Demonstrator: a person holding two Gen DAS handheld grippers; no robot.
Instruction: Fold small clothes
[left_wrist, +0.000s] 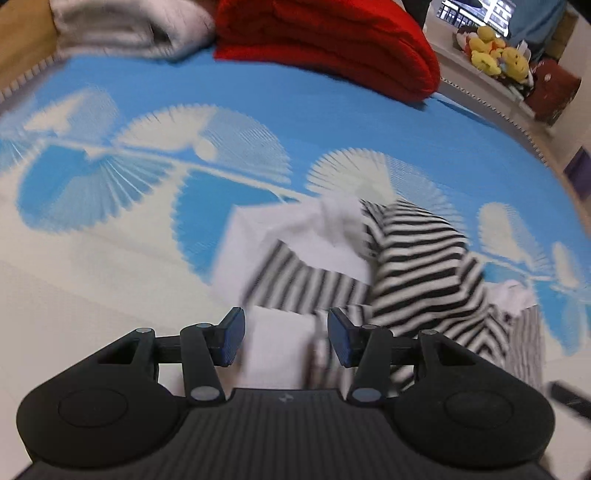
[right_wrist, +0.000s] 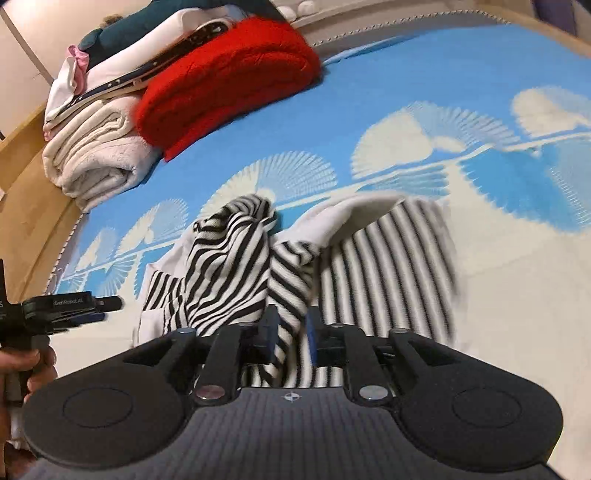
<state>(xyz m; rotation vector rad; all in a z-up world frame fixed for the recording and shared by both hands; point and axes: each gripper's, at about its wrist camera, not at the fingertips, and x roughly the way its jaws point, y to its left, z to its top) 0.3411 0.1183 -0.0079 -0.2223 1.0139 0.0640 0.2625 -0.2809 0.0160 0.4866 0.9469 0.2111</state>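
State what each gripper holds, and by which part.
Right gripper pinches a bunched fold of the black-and-white striped cotton garment. Left gripper is open, holding nothing.

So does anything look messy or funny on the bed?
Yes. The striped garment lies bunched and twisted on the blue and white bedspread, not flat, with the right gripper pinching a fold. The left gripper is open. The red blanket and cream towels are neatly folded.

Bright even indoor light, heavy motion blur, fisheye warp at edges, no glare
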